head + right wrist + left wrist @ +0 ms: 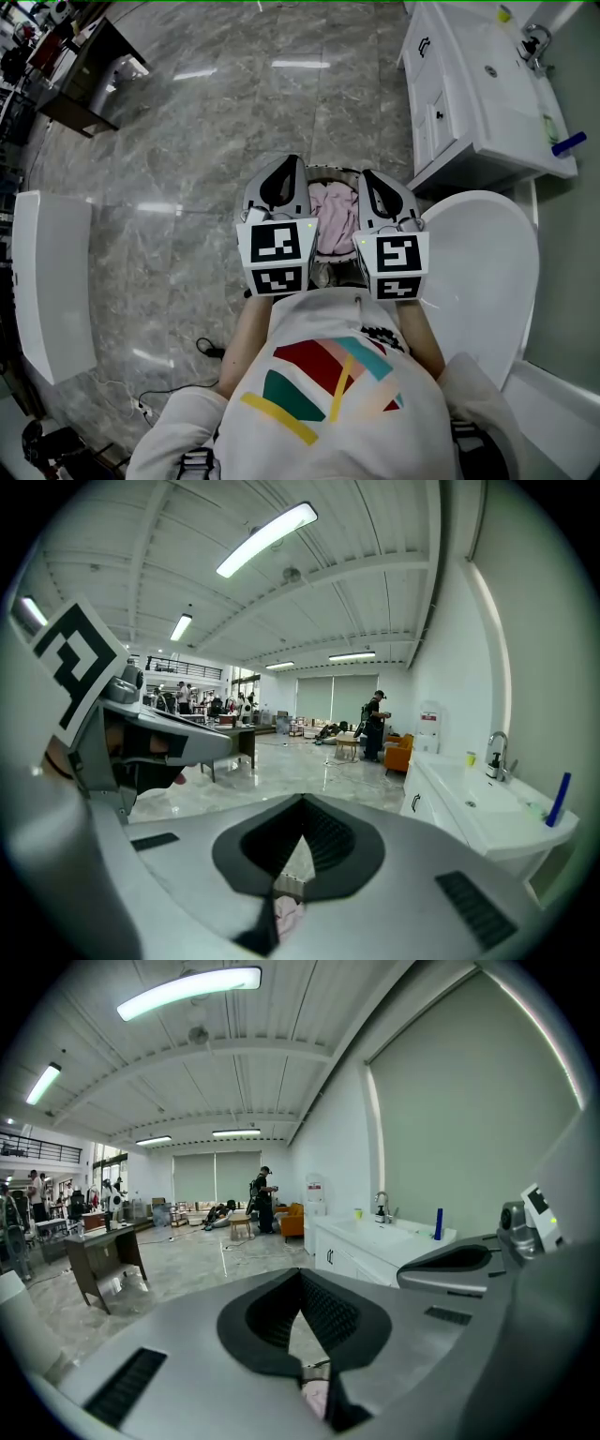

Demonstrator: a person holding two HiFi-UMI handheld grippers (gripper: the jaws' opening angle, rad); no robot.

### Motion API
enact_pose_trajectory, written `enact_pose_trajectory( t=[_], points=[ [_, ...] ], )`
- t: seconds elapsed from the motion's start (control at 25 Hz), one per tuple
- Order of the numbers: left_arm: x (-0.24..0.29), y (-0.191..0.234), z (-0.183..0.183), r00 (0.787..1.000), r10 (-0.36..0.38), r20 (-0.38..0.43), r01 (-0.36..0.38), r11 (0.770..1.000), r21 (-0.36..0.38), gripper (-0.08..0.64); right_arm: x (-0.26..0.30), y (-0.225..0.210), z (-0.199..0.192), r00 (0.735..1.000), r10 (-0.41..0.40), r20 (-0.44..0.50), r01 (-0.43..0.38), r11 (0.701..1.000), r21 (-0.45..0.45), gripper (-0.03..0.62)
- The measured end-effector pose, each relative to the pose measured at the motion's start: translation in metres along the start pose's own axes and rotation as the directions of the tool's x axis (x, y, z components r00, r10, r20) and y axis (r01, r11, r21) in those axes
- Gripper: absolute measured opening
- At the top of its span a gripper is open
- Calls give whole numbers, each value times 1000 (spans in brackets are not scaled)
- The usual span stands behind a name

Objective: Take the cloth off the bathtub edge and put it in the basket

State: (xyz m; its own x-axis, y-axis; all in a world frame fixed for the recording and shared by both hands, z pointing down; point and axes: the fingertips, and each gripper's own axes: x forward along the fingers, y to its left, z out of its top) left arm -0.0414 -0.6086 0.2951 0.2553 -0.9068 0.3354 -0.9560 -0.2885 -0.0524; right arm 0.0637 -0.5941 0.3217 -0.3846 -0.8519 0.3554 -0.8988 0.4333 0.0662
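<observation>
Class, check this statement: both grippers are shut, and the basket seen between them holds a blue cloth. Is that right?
Not quite: the cloth in the basket is pink, not blue, as the head view shows. The rest stands: the left gripper and right gripper are both shut, with the basket between them.

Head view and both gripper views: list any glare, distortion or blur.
Head view: white streaks of lamp glare on the glossy floor; the sink cabinet bows near the edge. Left gripper view: strong fisheye curve, black corners, the ceiling lamp blown out to white. Right gripper view: same curve and dark corners, its ceiling tube overexposed.
</observation>
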Motion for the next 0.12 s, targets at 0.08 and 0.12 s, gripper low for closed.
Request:
enact_pose_trajectory(
  t=[0.08,0.12],
  points=[
    [1,-3,1,1000,-3,1,3,1000,3,17,0,-1,2,1000,-1,4,1,1000,-3,12],
    [2,-4,1,1000,-5,1,5,1000,5,17,0,-2,2,1000,-2,6,3,1000,-5,12]
  ],
)
